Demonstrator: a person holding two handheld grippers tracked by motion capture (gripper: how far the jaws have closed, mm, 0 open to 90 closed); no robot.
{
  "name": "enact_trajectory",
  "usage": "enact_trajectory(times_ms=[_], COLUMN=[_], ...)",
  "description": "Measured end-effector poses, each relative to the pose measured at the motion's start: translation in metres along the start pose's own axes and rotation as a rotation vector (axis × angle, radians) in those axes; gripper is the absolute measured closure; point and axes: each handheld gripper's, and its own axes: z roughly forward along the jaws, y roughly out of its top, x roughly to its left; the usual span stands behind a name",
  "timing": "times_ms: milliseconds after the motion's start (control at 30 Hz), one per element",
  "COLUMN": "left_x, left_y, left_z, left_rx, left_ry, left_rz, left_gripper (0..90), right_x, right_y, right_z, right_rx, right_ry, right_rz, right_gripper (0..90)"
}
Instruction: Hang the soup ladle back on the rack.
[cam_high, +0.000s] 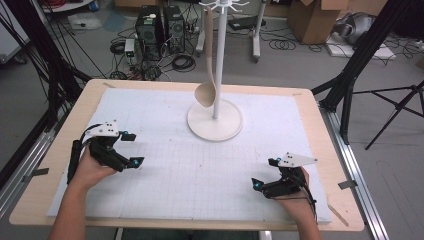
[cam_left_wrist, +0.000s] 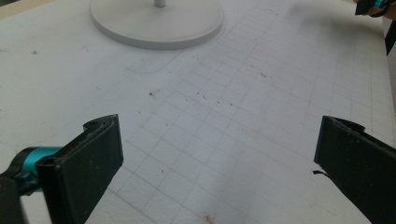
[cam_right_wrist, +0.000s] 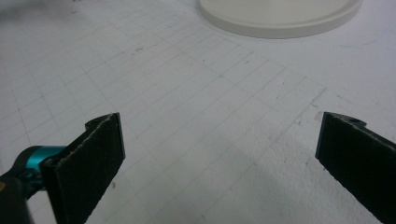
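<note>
- The stand (cam_high: 215, 120) sits on the mat (cam_high: 200, 170), toward the far middle of the table (cam_high: 320, 150).
- The spoon (cam_high: 206, 92) hangs from the stand's top, just left of its pole, above the base.
- The left gripper (cam_high: 131, 149) rests near the mat's left edge.
- The right gripper (cam_high: 264, 173) rests near the mat's right front, well apart from the left one.

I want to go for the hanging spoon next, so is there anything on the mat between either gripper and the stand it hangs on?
Nothing visible. The left gripper and the right gripper both face bare gridded mat up to the stand. The spoon hangs beside the pole on the left gripper's side.
</note>
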Motion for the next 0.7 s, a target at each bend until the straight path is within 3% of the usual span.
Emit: enact_trajectory(times_ms=[700], left_x=[-0.0005], left_y=[-0.0053], left_z=[0.0031], left_rx=[0.013], left_ry=[-0.009], left_rz=[-0.006], left_gripper=[1.6], right_x=[0.0014], right_y=[-0.0002], right_z=[0.0039], right_rx=[0.011], right_ry=[0.006], right_rz=[-0.004], right_gripper=[0.4])
